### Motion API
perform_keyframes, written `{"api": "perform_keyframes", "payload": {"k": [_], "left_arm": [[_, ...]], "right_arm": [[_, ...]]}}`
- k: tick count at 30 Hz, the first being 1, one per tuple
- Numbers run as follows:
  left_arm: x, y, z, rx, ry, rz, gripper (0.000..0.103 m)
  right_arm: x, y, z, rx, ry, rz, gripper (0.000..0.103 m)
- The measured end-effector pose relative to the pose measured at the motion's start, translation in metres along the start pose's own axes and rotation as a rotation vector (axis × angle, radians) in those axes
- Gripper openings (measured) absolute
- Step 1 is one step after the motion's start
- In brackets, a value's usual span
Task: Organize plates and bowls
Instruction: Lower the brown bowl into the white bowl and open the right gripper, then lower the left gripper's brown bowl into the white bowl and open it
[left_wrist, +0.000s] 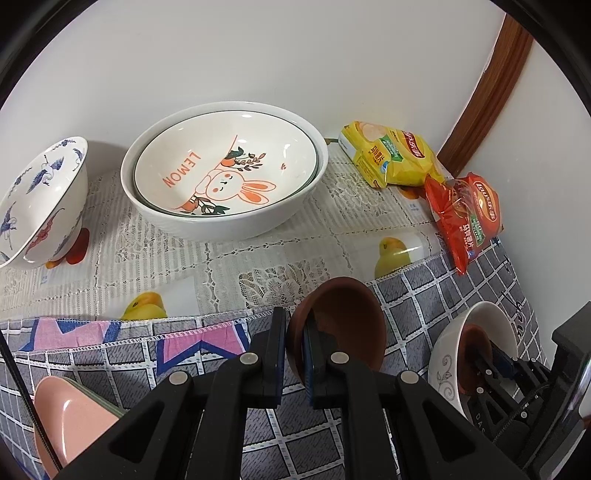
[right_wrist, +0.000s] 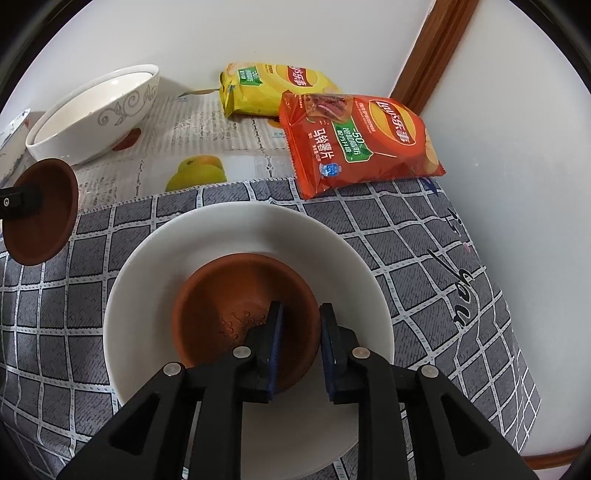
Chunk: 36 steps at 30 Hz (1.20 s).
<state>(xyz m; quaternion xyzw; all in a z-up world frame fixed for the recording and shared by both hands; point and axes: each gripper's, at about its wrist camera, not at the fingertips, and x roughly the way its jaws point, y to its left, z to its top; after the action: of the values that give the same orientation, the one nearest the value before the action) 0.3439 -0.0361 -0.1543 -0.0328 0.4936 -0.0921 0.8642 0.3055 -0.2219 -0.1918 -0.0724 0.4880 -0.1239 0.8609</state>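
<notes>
My left gripper (left_wrist: 295, 339) is shut on the rim of a small brown bowl (left_wrist: 343, 317) and holds it tilted above the checked cloth; the bowl also shows at the left in the right wrist view (right_wrist: 40, 218). My right gripper (right_wrist: 299, 332) straddles the rim of a second brown bowl (right_wrist: 229, 306) that sits inside a white bowl (right_wrist: 155, 266); its jaws stand a little apart around the rim. A lemon-and-rabbit plate (left_wrist: 221, 166) lies in a big white bowl (left_wrist: 258, 218) at the back. A blue-patterned bowl (left_wrist: 40, 206) leans at the left.
A pink plate (left_wrist: 70, 417) lies at the lower left. Yellow (right_wrist: 273, 88) and red (right_wrist: 354, 144) crisp bags lie by the wall. A white scroll-patterned bowl (right_wrist: 92, 110) stands at the back left in the right wrist view. A grey checked cloth (right_wrist: 424, 258) covers the table's front.
</notes>
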Motion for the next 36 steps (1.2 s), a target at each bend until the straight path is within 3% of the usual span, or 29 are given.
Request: {"api": "perform_keyframes", "payload": {"k": [13,18,22,28,36], "left_arm": [[-0.006,-0.001,-0.001,0.011,-0.01,-0.01,0.009],[-0.013,-0.01,-0.003,0.034,-0.031,0.009,0.009],[-0.02,-0.021,-0.006,0.042,-0.039,0.002,0.009],[-0.032,-0.052,-0.006,0.069,-0.03,-0.023,0.009],[-0.034,-0.106,-0.016,0.136,-0.011,-0.06,0.009]], "right_arm": [[-0.006,-0.003,-0.001,0.011,-0.008,0.024,0.02],[-0.021,-0.013,-0.005,0.025,-0.03,0.064,0.02],[-0.046,-0.031,-0.014,0.044,-0.075,0.15,0.021],[-0.075,-0.062,-0.027,0.086,-0.144,0.165,0.026],[-0.08,-0.1,-0.049,0.142,-0.151,0.166,0.026]]}}
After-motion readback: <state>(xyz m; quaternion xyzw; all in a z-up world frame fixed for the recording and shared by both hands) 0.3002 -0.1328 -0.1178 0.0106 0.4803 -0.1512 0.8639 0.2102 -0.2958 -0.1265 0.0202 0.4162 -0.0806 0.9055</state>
